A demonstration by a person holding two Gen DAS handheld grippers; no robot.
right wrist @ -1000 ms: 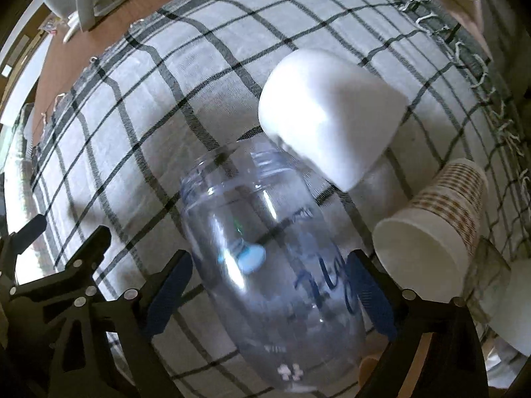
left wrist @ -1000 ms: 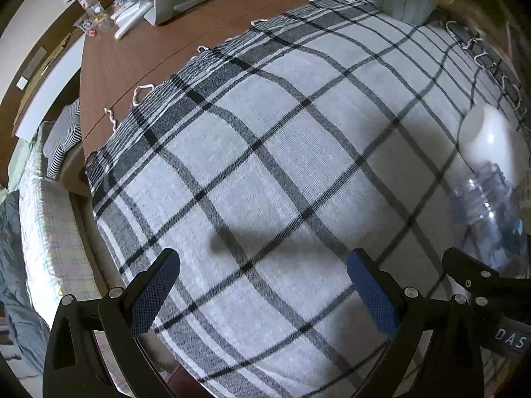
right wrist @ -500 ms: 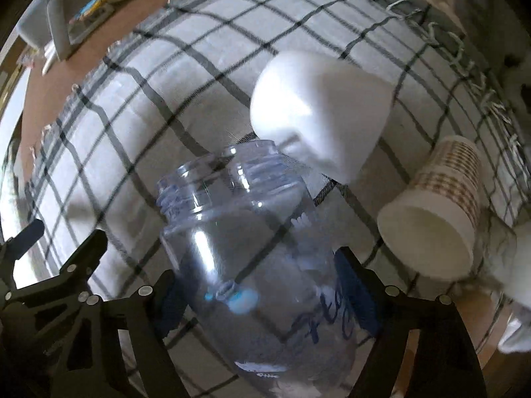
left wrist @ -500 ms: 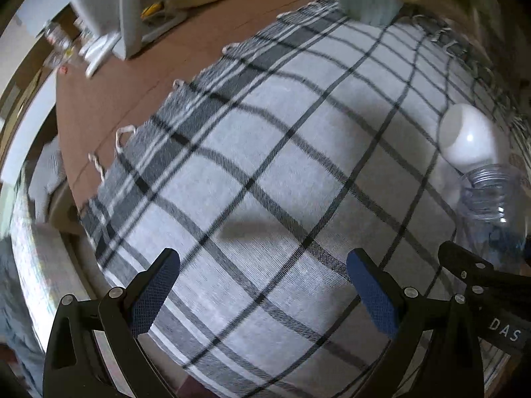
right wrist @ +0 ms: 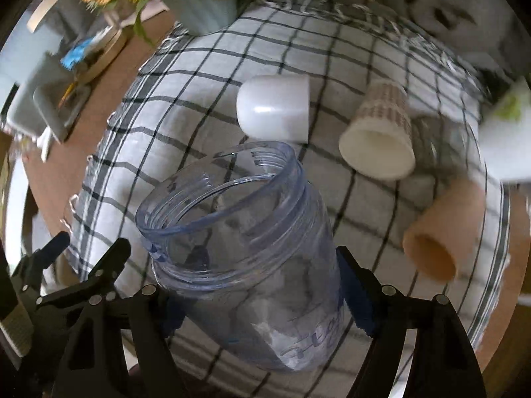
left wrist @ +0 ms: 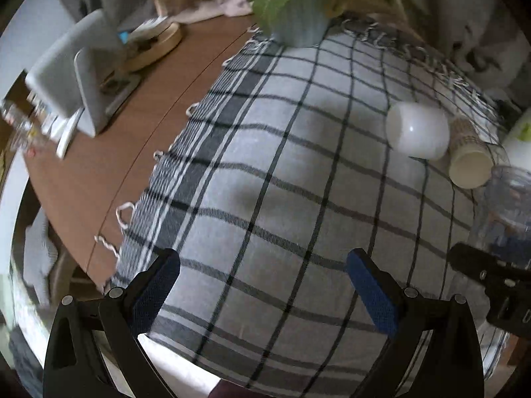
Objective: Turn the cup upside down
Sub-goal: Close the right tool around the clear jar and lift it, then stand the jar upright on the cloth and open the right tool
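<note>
My right gripper (right wrist: 262,308) is shut on a clear plastic cup (right wrist: 239,232) with blue lettering and holds it above the checked cloth (right wrist: 186,106), its threaded mouth pointing up and away. The cup also shows at the right edge of the left wrist view (left wrist: 504,212), beside the right gripper's black frame. My left gripper (left wrist: 262,285) is open and empty, low over the near part of the cloth (left wrist: 265,165), to the left of the cup.
A white cup (right wrist: 275,109), a patterned paper cup (right wrist: 378,136) and a tan cup (right wrist: 444,232) lie on their sides on the cloth. A pale vase with yellow flowers (left wrist: 295,16) stands at the far edge. Grey boxes (left wrist: 73,76) sit on the brown table at left.
The right gripper has raised and tilted the clear cup, its mouth now pointing up and away. Both views have swung upward, showing the vase and the far side of the table.
</note>
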